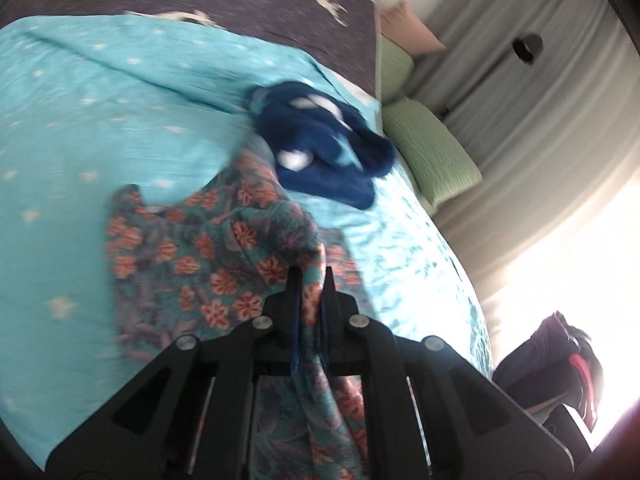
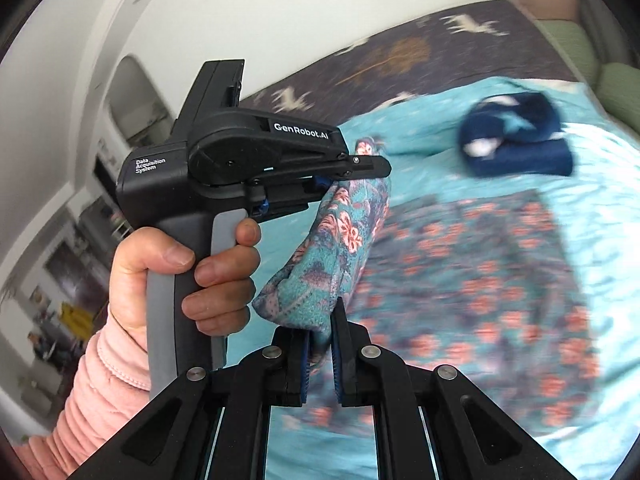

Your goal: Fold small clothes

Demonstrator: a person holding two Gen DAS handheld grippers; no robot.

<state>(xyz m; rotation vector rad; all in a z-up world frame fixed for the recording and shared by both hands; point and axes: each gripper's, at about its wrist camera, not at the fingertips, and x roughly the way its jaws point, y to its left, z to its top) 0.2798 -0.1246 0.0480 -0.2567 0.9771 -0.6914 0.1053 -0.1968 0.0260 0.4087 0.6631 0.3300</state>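
Left black two-finger gripper point(image 1: 310, 276) is clenched on a fold of the teal floral-print fabric garment point(image 1: 192, 264), w/ the rest trailing ahead and left of it over the turquoise star-print bedspread point(image 1: 80, 128). Right black gripper point(image 2: 320, 320) pinches another bunched edge of the same garment, just beside the left one. A crumpled navy blue cloth point(image 1: 320, 148) lies well ahead of both.
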